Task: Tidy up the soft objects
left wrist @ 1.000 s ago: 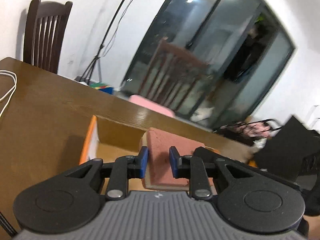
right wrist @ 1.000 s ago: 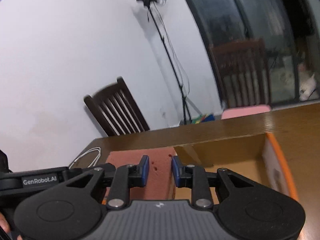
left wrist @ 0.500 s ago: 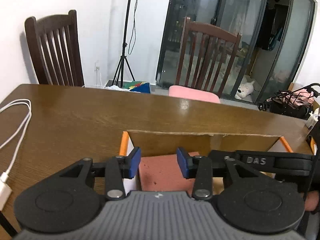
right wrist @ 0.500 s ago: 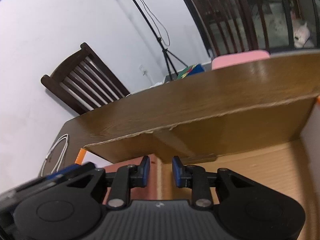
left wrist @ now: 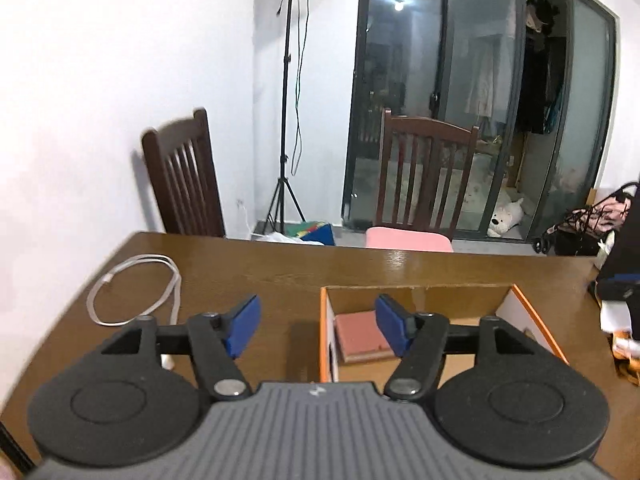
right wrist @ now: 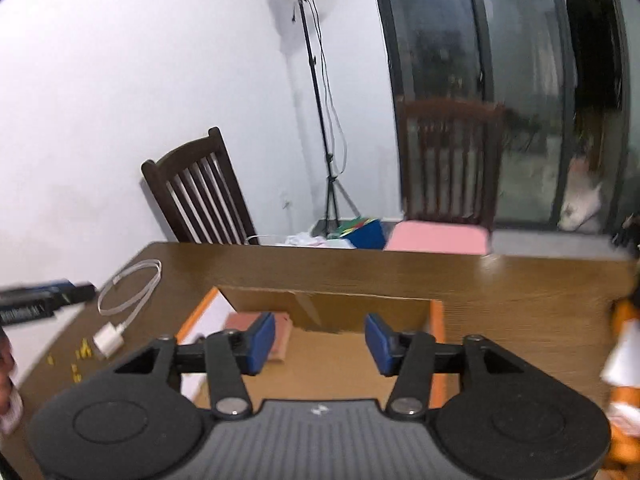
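Note:
A brick-red sponge block [left wrist: 358, 334] lies flat in the left end of an open cardboard box with an orange rim [left wrist: 536, 320]. My left gripper [left wrist: 318, 330] hovers above the box's left wall, its jaws opening with nothing between them. In the right wrist view the same sponge [right wrist: 284, 336] shows partly behind the left blue pad, against the box's back wall [right wrist: 340, 308]. My right gripper [right wrist: 320, 344] hangs over the box, its jaws opening on empty air. The left gripper's body [right wrist: 40, 300] is blurred at the far left.
A coiled white cable [left wrist: 136, 292] lies on the brown table [left wrist: 260, 264] left of the box, with small yellow bits [right wrist: 80, 356] near it. An orange-and-white object [right wrist: 624, 340] sits blurred at the right. Two wooden chairs [left wrist: 184, 184] and a light stand [left wrist: 286, 120] are behind the table.
Both grippers were shut on the sponge a second ago. They have let it go, spread wide, lifted and pulled back. The sponge now rests in the box.

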The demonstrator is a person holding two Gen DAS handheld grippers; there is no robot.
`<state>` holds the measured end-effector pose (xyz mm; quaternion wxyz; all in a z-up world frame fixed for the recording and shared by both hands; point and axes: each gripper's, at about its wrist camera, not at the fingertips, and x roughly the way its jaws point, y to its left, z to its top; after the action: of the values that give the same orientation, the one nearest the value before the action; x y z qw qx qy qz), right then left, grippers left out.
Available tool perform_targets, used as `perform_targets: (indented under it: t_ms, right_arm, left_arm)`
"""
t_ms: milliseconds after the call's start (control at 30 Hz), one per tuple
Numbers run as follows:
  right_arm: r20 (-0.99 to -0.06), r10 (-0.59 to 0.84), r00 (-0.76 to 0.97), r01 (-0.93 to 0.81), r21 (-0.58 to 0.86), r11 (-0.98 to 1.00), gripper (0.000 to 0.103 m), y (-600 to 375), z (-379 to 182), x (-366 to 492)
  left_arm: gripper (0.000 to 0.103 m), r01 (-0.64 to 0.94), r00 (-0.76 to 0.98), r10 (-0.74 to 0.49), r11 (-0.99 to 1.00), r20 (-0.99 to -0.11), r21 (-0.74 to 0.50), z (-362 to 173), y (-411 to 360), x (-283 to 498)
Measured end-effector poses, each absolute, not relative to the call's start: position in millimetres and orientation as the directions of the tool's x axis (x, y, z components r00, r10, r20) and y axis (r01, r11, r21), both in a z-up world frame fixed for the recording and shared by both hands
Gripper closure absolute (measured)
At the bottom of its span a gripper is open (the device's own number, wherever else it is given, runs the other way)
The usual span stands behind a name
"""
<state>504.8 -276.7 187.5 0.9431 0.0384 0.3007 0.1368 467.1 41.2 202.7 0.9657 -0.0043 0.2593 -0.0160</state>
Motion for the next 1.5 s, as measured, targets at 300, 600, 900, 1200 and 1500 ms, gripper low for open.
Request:
perform_targets:
  t_ms: [300,600,900,1200,1500]
  right_arm:
    - [-0.401,0.257,0.879,-0.238,0.098,0.966,0.042,-322.5,204.6,344.2]
    - [-0.245,0.261,0.934,-0.276,-0.029,0.961,0.036,-303.9,129.6,168.7]
    - [-0.192,0.252,0.949,-0.249,0.04,0.968,0.016,-285.2,49.9,65.6]
    - [-0.221,0.236,0.946,-0.227,0.067,0.972,0.017,-278.7,34.5,74.5]
    - [-0.309,0.285,0.907,-0.285,0.048,0.957,0.04,-251.0,22.2,115.8]
  left_arm:
    - [0.014,-0.03,0.945,0.025,0.999,-0.326,-0.01,186.3,32.8,303.5]
    - [0.002,0.028,0.977,-0.033,0.999,-0.212,-0.025,111.4,13.4,136.6]
    - [0.002,-0.002,0.979,0.013,0.999,-0.206,0.054,72.2,-2.3,87.9]
    - [0.002,0.038,0.966,-0.029,0.999,-0.256,0.031,56.9,-6.0,97.3]
    - [0.009,0.056,0.929,-0.052,0.998,-0.367,-0.001,34.5,-2.9,147.4]
